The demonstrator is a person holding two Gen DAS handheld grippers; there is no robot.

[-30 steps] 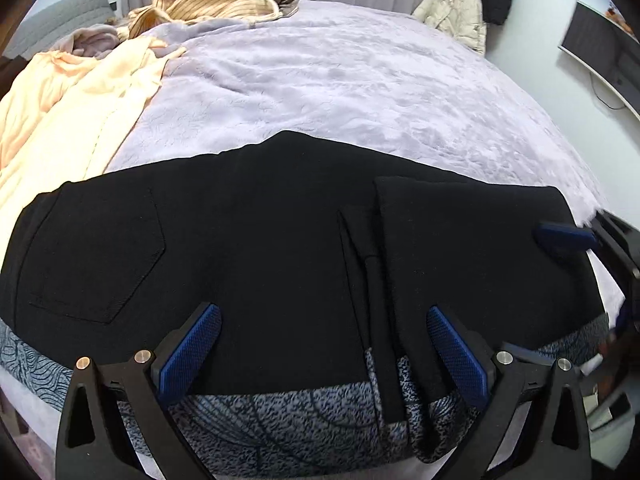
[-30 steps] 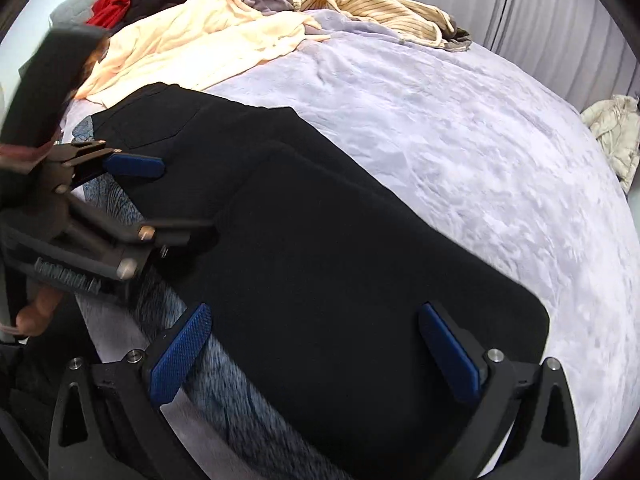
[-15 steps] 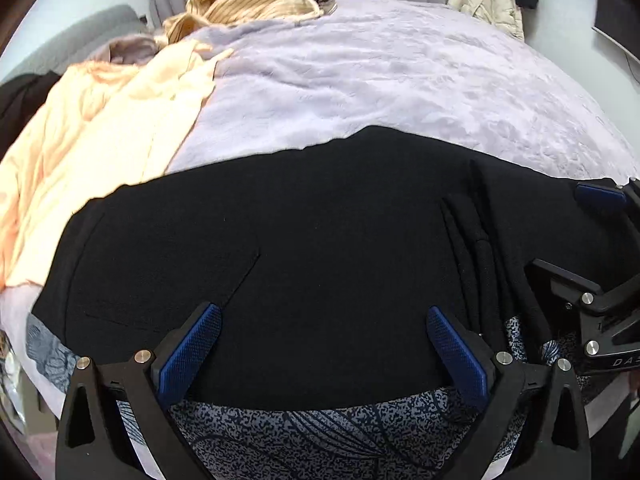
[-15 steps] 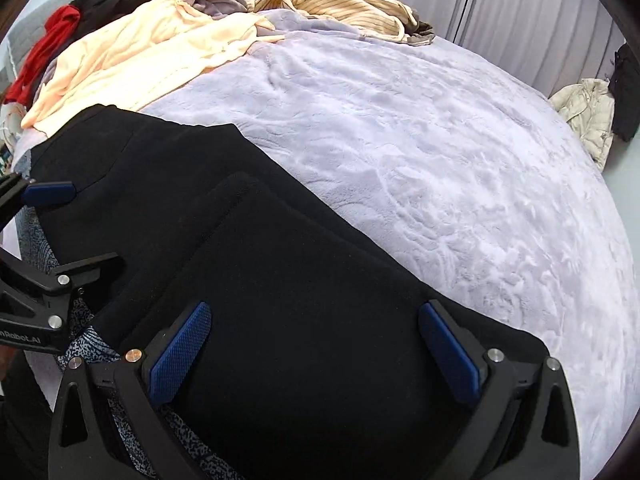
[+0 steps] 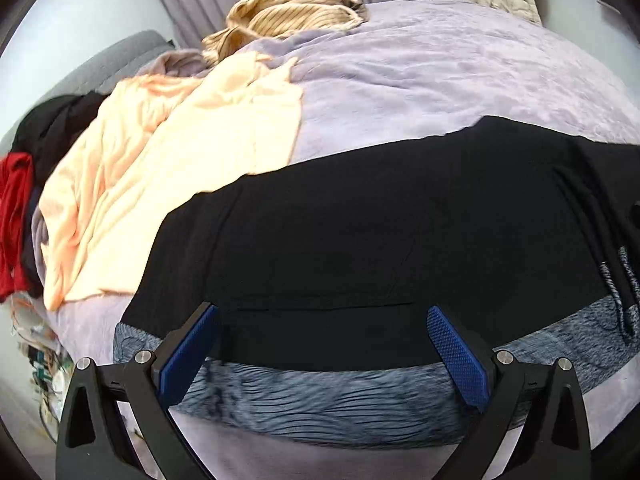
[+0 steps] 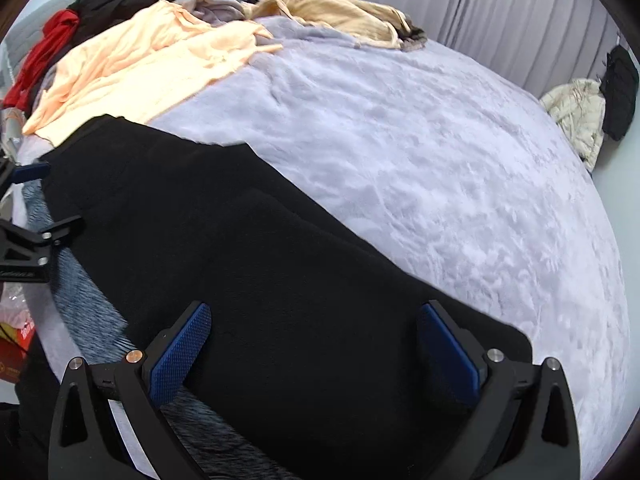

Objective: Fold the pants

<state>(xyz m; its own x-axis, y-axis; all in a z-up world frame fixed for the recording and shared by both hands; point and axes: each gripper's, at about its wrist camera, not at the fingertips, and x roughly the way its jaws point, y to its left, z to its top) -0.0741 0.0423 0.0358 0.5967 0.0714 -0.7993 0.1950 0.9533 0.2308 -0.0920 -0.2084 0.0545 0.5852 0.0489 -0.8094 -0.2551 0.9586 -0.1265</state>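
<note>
Left gripper (image 5: 322, 354): jaws spread wide, blue pads apart, nothing between them. It hovers at the near edge of the bed over the black pants (image 5: 380, 240). Whether a pad touches the cloth cannot be told.

Right gripper (image 6: 314, 354): jaws likewise spread wide, holding nothing, poised over the folded end of the same pants (image 6: 280, 280).

Pants: lying flat along the near edge of the bed, spread left to right. In the right wrist view one layer is folded over another, its edge showing as a raised ridge. A pocket seam is faintly visible near the left gripper. Narrow folds of black fabric sit at the far right of the left view.

Under the pants, at the bed edge: a grey-blue patterned cloth (image 5: 340, 396), partly covered by them.

Beneath both: lavender plush blanket (image 6: 440, 160) covering the bed.

Further back, left side: peach garment (image 5: 160, 152) spread out, just beside the pants' corner. Beyond it a red garment (image 5: 14, 216) and a black one, heaped.

Far end: tan striped garment (image 5: 288, 12) crumpled near the curtains (image 6: 520, 12). Far right: cream jacket (image 6: 576, 112) hanging.
</note>
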